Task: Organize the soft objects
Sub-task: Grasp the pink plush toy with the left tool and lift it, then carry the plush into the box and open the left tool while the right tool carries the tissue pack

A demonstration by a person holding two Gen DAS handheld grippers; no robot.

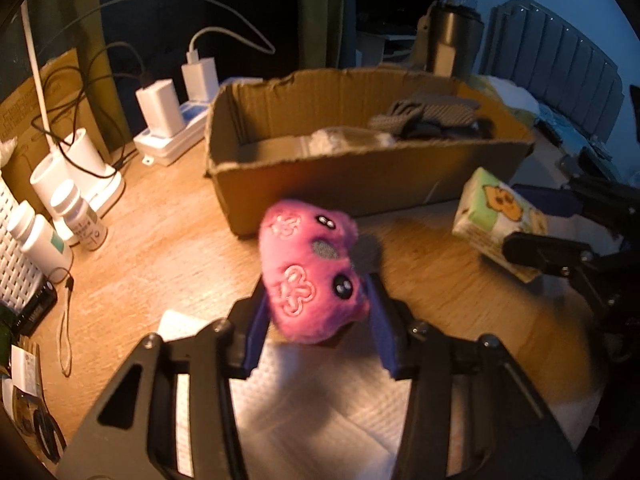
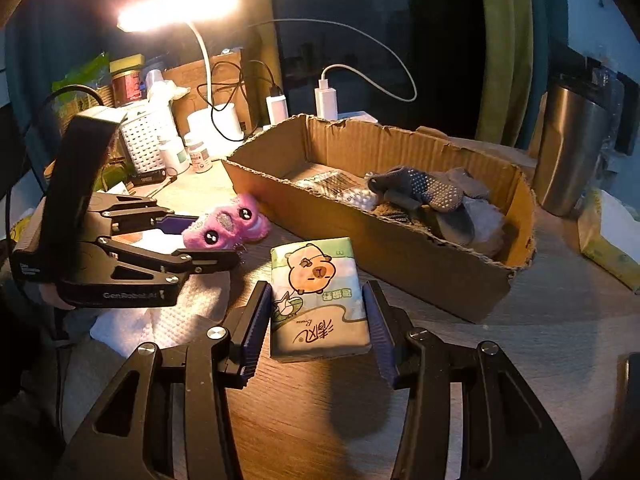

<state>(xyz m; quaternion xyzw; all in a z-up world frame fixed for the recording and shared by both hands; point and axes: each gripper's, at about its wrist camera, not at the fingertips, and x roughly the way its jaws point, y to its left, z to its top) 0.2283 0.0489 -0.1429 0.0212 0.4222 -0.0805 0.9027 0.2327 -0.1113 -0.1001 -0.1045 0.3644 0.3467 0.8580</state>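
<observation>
My left gripper [image 1: 316,292] is shut on a pink plush toy [image 1: 310,276] with black eyes and holds it above the wooden table, in front of the cardboard box [image 1: 360,176]. In the right wrist view the same toy [image 2: 228,226] sits between the left gripper's fingers [image 2: 208,240]. My right gripper [image 2: 316,304] is shut on a green tissue pack [image 2: 316,300] printed with a cartoon capybara, near the box [image 2: 400,256]. The pack also shows in the left wrist view [image 1: 500,220]. The box holds grey gloves [image 2: 432,188] and other soft items.
A white paper towel [image 1: 320,400] lies under the left gripper. White bottles [image 1: 60,220], chargers [image 1: 176,108], cables and a lit desk lamp [image 2: 176,8] stand at the back left. A steel tumbler [image 2: 568,160] stands at the right, behind the box.
</observation>
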